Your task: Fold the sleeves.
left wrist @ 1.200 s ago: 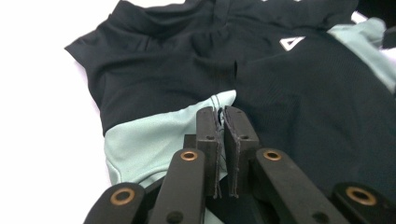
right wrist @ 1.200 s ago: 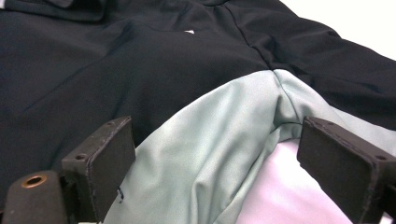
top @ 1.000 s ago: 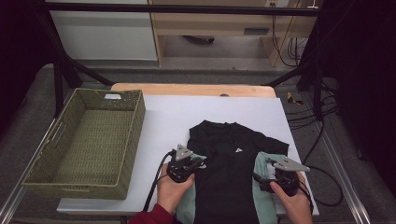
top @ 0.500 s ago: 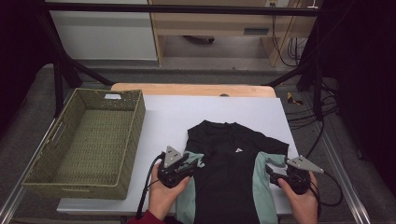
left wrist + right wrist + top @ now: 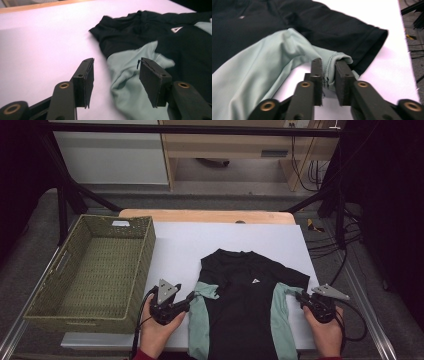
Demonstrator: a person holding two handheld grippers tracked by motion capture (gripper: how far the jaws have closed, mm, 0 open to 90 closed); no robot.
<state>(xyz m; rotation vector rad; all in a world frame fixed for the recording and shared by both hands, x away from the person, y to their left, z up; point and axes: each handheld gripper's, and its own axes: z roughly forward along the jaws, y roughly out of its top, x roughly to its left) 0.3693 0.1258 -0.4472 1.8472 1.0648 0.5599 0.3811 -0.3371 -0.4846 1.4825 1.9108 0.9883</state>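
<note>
right hand-held gripper [image 5: 328, 82] pinches mint sleeve hem [image 5: 334, 58]; left hand-held gripper [image 5: 115, 80] half-wide, just opened, beside shirt edge [image 5: 110, 62].

We see a soft knit cloth in the shirt [image 5: 245, 305]: its black body is matt, and its pale green sleeves [image 5: 287, 50] have a smooth, faint sheen with stitched hems. The basket [image 5: 95, 270] is woven from coarse olive-green fibre, rough and ribbed. The table top [image 5: 200, 240] wears a smooth, matt white covering like paper or laminate, with a bare light wood edge [image 5: 205, 213] at its far side. The left gripper [image 5: 116, 80] has matt black plastic jaws with brass-coloured rivets and dull, rubbery pads [image 5: 152, 80]; a grey matt metal plate [image 5: 167, 290] tops it. The right gripper [image 5: 329, 80] looks the same, its pads frayed at the edges.
</note>
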